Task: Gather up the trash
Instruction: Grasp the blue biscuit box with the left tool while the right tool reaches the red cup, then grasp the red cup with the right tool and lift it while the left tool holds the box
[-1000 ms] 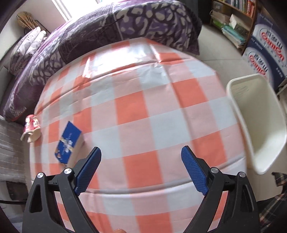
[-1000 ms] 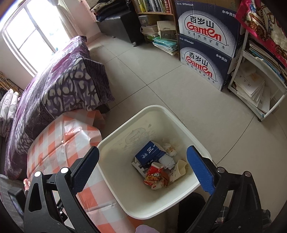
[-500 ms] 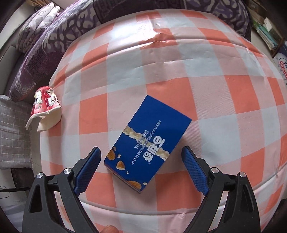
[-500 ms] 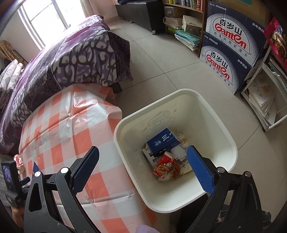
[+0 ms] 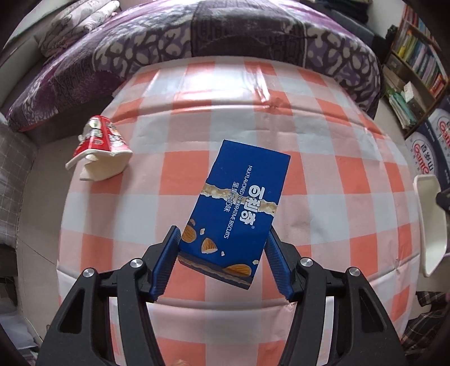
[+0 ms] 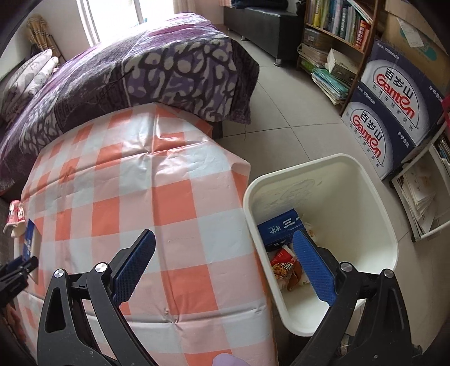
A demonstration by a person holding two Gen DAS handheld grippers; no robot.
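My left tongs (image 5: 222, 253) have just been closing, and their blue pads now press on both long sides of a blue biscuit box (image 5: 239, 208) near its lower end. The box, printed with almonds and white lettering, slants up and to the right from the grip, above the counter (image 5: 323, 169), which wears an orange, pink and pale-blue checked cloth. Whether the far end of the box touches the cloth I cannot tell. To the left of the box, well apart from it, a crumpled red and white carton (image 5: 98, 146) lies on its side near the counter's edge. Beyond the counter is a bed under a purple patterned blanket (image 5: 197, 36), and at the far right edge a sliver of the white trash bin (image 5: 430, 219) shows.

My right tongs (image 6: 225, 264) stand wide with nothing between the pads. The left pad hangs over the checked counter, the right pad over the bin's open mouth. The bin sits on the tiled floor (image 6: 281, 93), just beside the counter's right edge. Inside it lie a dark blue box (image 6: 281, 228), a red snack wrapper (image 6: 282, 264) and other crumpled scraps. Behind the bin stand two stacked Ganten water cartons (image 6: 388, 112) and a bookshelf (image 6: 337, 25).
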